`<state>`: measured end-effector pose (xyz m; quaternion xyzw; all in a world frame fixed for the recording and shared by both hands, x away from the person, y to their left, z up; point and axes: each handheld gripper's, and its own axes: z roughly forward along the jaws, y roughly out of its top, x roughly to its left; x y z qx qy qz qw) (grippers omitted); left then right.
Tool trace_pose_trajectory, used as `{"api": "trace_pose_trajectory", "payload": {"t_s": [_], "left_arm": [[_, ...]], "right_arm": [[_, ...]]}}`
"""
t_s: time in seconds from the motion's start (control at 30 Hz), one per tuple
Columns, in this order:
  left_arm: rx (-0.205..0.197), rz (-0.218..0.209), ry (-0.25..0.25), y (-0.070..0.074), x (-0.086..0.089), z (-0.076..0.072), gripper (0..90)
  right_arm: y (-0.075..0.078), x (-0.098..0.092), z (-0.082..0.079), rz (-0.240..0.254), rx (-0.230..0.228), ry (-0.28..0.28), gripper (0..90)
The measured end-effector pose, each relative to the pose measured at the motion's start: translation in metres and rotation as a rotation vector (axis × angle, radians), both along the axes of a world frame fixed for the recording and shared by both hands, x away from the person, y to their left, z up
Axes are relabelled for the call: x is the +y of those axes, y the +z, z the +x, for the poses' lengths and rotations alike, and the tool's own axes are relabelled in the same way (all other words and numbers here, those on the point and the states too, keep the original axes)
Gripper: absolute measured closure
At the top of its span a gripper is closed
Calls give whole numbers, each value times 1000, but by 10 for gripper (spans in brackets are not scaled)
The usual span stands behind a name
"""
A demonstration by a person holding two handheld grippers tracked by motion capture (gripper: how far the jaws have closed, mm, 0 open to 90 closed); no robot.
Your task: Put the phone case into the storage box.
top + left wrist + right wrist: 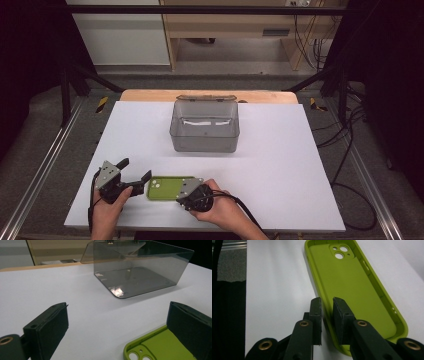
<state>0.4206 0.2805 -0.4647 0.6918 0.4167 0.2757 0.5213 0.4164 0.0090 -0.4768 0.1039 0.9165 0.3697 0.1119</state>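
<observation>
The green phone case (359, 290) lies inside-up on the white table (280, 165), near its front edge. My left gripper (117, 330) hangs released just beside it; my right gripper (327, 320) pinches its side wall. Farther back, the smoky clear box (204, 131) holds nothing I can make out; no writing is readable.

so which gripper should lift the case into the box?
Right, probably. The right gripper already straddles the wall of the green case, one jaw inside and one outside, nearly pinching it. The left gripper stands wide open at the case's camera end, gripping nothing. The box sits open ahead.
</observation>
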Motion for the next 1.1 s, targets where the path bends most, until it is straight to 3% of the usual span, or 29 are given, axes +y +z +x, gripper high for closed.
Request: {"api": "trace_pose_trajectory", "payload": {"t_s": [0.23, 0.47, 0.67, 1.1], "left_arm": [[1, 3, -4, 0, -1, 0, 36], [-3, 0, 8, 0, 1, 0, 36], [-9, -7, 12, 1, 3, -1, 36], [-23, -28, 1, 6, 1, -4, 23]], "right_arm": [[-1, 0, -3, -15, -57, 24, 843], [-1, -3, 3, 19, 10, 21, 879], [2, -8, 5, 108, 61, -30, 880], [14, -36, 9, 248, 67, -179, 880]]}}
